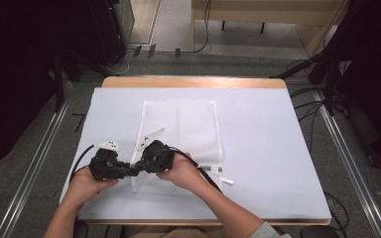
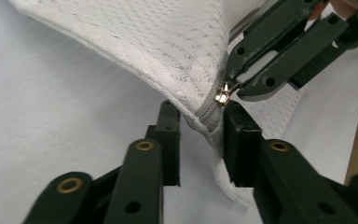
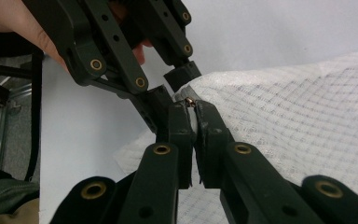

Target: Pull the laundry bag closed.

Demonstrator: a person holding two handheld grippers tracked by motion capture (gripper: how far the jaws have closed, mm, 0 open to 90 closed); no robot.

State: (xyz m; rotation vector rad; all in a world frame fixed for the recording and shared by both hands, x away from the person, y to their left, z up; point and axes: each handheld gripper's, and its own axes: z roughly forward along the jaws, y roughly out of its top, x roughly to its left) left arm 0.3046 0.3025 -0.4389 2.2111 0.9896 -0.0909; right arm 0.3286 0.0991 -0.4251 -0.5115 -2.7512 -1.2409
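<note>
**Mesh bag: brace the corner, then draw the zip**

Mesh bag [image 1: 178, 134] lies flat on the counter [image 1: 258, 148], near corner lifted. Right claw [image 3: 192, 108] is clamped on the zip pull [image 2: 223, 96]. Left claw [image 2: 200, 135] straddles the zip end, jaws not yet pressing; it should pinch firmly first. Bag looks empty.

Right gripper [image 3: 194, 108] jaws pinched on metal zipper pull [image 3: 189, 101], probably; mesh bag [image 3: 298, 121] right; left gripper [image 3: 175, 86] straddling bag corner.
</note>
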